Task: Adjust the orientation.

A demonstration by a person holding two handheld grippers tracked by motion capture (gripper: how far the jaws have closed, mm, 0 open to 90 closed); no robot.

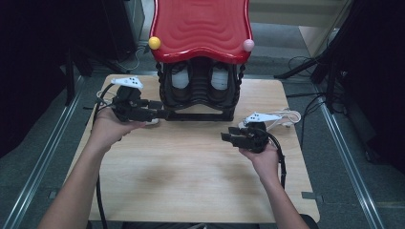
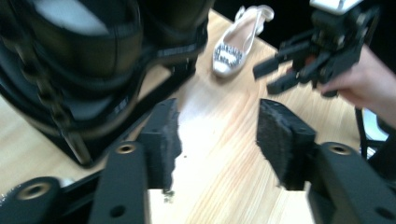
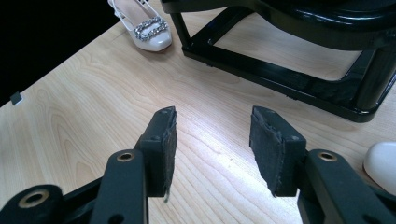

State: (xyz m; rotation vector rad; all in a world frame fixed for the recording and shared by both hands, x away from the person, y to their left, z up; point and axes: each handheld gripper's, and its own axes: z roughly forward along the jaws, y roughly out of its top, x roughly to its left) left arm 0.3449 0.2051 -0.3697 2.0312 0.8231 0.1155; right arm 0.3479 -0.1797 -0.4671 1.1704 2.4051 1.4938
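Both grippers (left gripper [image 2: 217,140], right gripper [image 3: 212,149]) hold jaws open over bare table [image 1: 191,162] beside the rack [image 1: 198,114]

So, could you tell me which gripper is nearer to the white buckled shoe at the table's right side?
Right. The right gripper hovers just in front of the white shoe, which lies close behind that hand. The left gripper is across the table, at the black rack's left front corner.
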